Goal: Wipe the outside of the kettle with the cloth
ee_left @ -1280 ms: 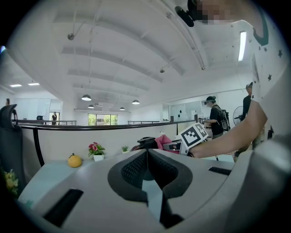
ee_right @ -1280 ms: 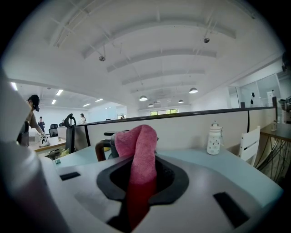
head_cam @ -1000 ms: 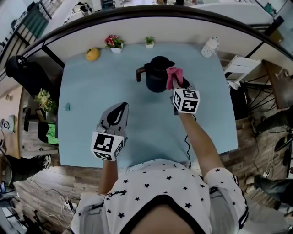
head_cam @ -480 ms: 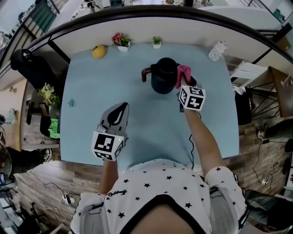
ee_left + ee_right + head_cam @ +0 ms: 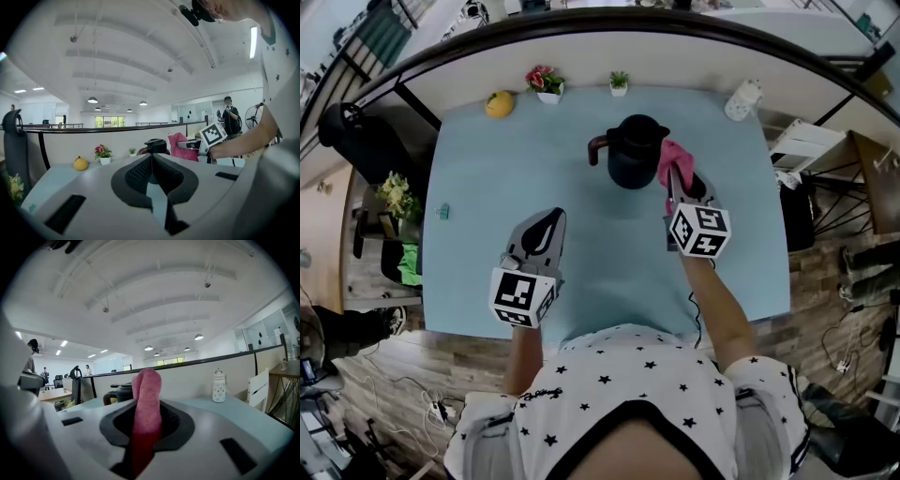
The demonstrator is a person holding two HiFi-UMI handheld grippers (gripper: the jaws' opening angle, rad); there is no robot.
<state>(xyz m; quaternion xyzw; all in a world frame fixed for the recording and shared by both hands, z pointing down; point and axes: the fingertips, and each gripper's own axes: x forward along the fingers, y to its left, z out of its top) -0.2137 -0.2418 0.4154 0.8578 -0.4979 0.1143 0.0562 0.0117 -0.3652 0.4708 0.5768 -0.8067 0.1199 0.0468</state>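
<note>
Currently the right tongs (image 5: pixel 676 176) pinch the cloth (image 5: pixel 672 157), kettle (image 5: pixel 630 155) just to their left, while the left tongs (image 5: pixel 548 221) sit pressed together, empty, well short of it, so a hard wipe might shove the unsteadied kettle across the bench (image 5: pixel 487 187).

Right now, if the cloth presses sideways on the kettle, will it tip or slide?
Probably slide, not tip: the kettle looks squat and wide-based on the smooth table. Nothing steadies it, since the left tongs are apart from it, shut and empty. The cloth in the right tongs looks soft, so pressure should stay gentle.
</note>
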